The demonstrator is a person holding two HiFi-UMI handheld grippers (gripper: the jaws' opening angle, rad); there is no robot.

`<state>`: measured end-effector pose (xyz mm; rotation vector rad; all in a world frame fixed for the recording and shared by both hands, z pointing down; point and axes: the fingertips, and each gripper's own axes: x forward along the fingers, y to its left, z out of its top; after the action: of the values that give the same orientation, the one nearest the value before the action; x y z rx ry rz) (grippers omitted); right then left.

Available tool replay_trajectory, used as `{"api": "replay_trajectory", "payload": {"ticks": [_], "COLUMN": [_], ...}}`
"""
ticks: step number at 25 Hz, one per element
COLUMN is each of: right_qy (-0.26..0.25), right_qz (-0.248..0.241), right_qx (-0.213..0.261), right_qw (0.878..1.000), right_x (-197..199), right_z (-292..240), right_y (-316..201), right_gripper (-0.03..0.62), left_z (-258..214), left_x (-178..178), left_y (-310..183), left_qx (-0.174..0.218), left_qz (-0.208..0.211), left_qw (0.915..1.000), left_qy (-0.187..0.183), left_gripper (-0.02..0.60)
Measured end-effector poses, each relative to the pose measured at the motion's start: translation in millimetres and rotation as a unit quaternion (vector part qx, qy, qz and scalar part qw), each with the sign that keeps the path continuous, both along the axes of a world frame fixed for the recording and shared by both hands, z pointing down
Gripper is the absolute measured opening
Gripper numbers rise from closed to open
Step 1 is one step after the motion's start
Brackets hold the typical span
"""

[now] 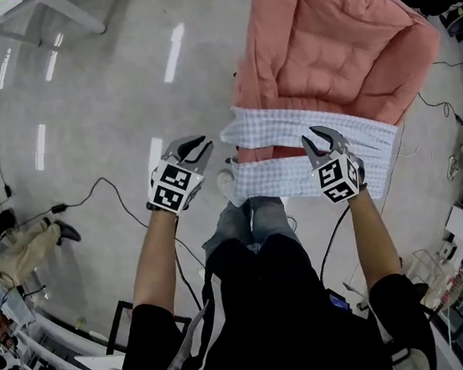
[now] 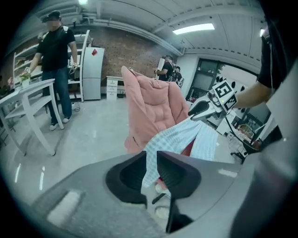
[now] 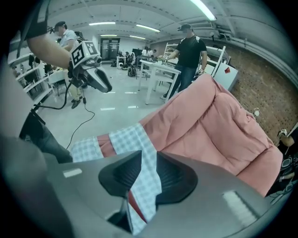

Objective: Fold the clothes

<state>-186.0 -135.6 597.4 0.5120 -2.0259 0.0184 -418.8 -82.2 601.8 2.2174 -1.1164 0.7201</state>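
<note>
I've got the checked cloth (image 1: 290, 123) strung between both tongs, just below the middle of the head view. Its long axis runs left to right across the frame, and it lies over the near edge of the pink quilted seat (image 1: 340, 42), which fills the upper right. The cloth shows as two pale blue-and-white bands, one above the other, with a strip of pink between them. Its right end hangs a little lower than its left.

The left gripper (image 1: 198, 147) is at the cloth's left end. In its own view the jaws stand narrow, with a fold of the check pinched in the gap and the fabric rising up and to the right, away from them. The right gripper (image 1: 321, 140) sits on the lower band toward the right end. Its jaws are also closed down on the check, and a tail of cloth with a reddish edge hangs below the pads.

Both grippers point away from me, toward the top of the frame. My legs stand under the cloth at centre on the grey floor (image 1: 88, 112).
</note>
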Motion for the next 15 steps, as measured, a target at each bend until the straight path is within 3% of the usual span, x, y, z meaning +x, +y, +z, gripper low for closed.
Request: {"api": "replay_trajectory", "payload": {"ticks": [7,15], "right_qy": [-0.018,-0.028], "right_qz": [-0.009,-0.015], "right_qx": [-0.008,-0.018], "right_qw": [1.000,0.999], "right_x": [-5,8], "right_z": [26,51], "right_y": [-20,-39], "right_gripper": [0.109,0.109], "left_z": [77,118], "left_x": [42,51], "left_y": [-50,-85], "left_qx": [0.013,0.006], "left_qz": [0.130,0.168], "left_qw": [0.9903,0.9848], "left_qy": [-0.048,-0.043], "left_gripper": [0.080,0.082]}}
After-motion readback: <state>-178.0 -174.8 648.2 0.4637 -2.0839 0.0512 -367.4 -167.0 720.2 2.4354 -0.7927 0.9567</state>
